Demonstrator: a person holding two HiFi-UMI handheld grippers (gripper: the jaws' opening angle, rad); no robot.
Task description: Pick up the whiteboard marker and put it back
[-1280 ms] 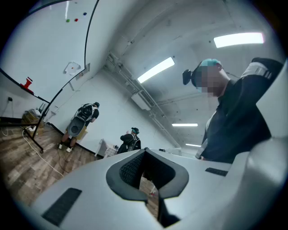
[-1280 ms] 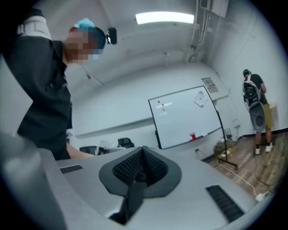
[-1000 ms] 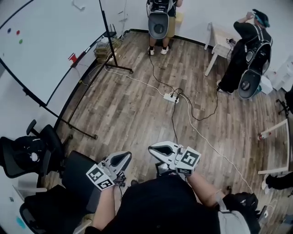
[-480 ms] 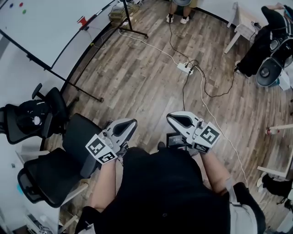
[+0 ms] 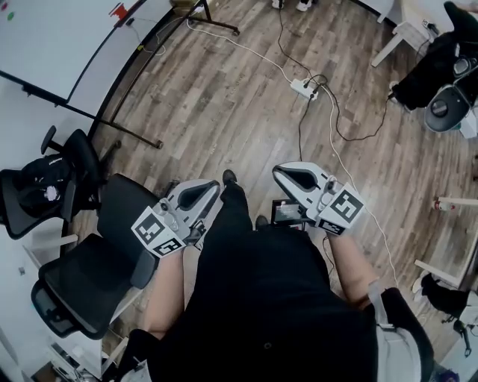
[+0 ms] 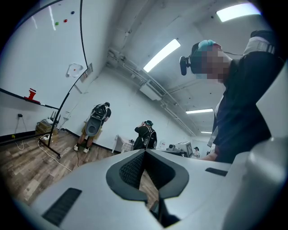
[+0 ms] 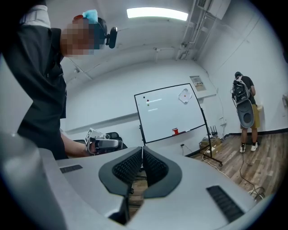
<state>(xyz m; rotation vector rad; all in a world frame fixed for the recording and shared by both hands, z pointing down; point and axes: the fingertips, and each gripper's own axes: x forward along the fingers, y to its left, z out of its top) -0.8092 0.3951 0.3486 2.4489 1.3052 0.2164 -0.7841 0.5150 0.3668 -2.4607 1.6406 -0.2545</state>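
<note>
Both grippers are held low in front of the person's dark torso, over the wooden floor. My left gripper (image 5: 215, 186) is shut with nothing between its jaws, and its own view shows the pads (image 6: 135, 170) pressed together. My right gripper (image 5: 278, 171) is also shut and empty (image 7: 142, 149). The whiteboard (image 5: 60, 37) stands on its frame at the far upper left, with a red object (image 5: 118, 10) on its ledge; the right gripper view shows the whiteboard (image 7: 171, 112) too. I cannot make out a marker in any view.
Two black office chairs (image 5: 75, 276) (image 5: 33, 194) stand close on the left. A power strip (image 5: 302, 87) with trailing cables lies on the floor ahead. The whiteboard's stand foot (image 5: 134, 138) reaches across the floor. Another person (image 5: 441, 67) and a white table (image 5: 407, 30) are at the upper right.
The head view has tipped further down and the whiteboard has slid toward the top left corner. A foot now shows ahead between the grippers. Both grippers stay shut and empty.
</note>
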